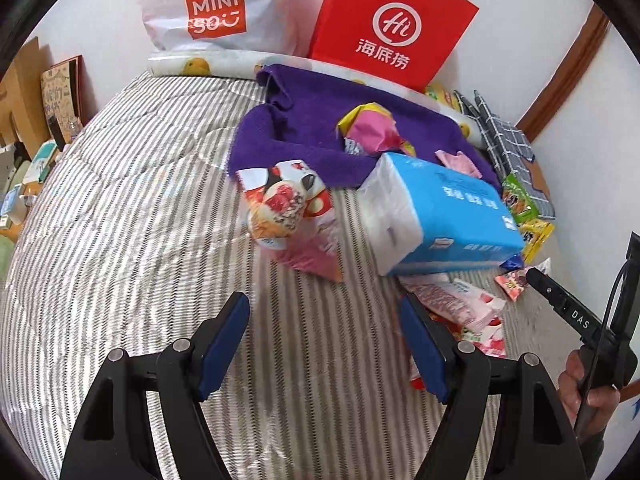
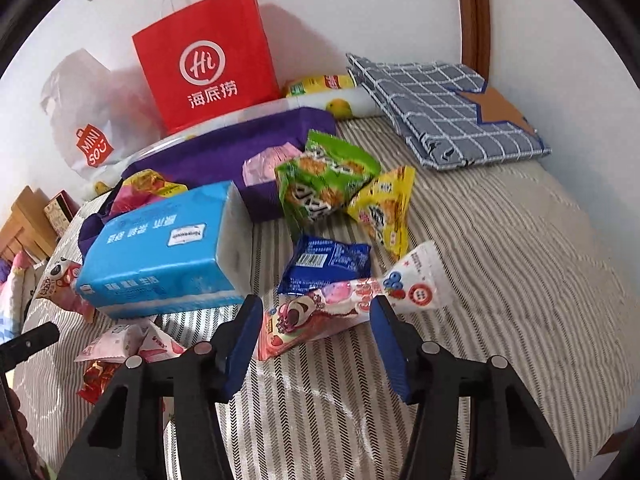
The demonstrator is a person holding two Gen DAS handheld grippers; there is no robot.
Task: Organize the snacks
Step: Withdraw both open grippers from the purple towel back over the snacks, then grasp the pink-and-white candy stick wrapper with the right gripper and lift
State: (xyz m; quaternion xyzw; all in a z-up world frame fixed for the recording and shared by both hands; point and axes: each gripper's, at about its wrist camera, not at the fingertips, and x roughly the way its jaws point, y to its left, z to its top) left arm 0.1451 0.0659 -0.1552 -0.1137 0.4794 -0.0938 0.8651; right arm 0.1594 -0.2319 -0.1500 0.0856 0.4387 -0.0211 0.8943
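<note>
Left gripper (image 1: 324, 336): I see its jaws standing wide over bare striped bedspread (image 1: 120, 220), nothing between the blue pads.
Panda snack pack (image 1: 290, 216): ahead of my left gripper and slightly left, lying on the bed, apart from the pads.
Tissue pack (image 1: 436, 216): blue and white, ahead and to the right of my left gripper, its far end resting on the purple cloth (image 1: 312, 120).
Pink wrappers (image 1: 460, 304): just beside the left gripper's right pad, partly hidden behind it.
Right gripper (image 2: 316, 340): jaws at a middling gap, parted; a long pink-and-white snack packet (image 2: 348, 304) lies crosswise just beyond the tips. I cannot tell whether the pads touch it; they do not look pressed on it.
Blue snack pouch (image 2: 326, 262): just behind that long packet, straight ahead of my right gripper.
Green bag (image 2: 324, 180) and yellow bag (image 2: 384, 208): further ahead, touching one another, the green one leaning on the purple cloth.
Red paper bag (image 2: 208, 60): far ahead and left, upright against the wall.
Checked fabric (image 2: 444, 108): far ahead and right of my right gripper, folded flat on the bed.
</note>
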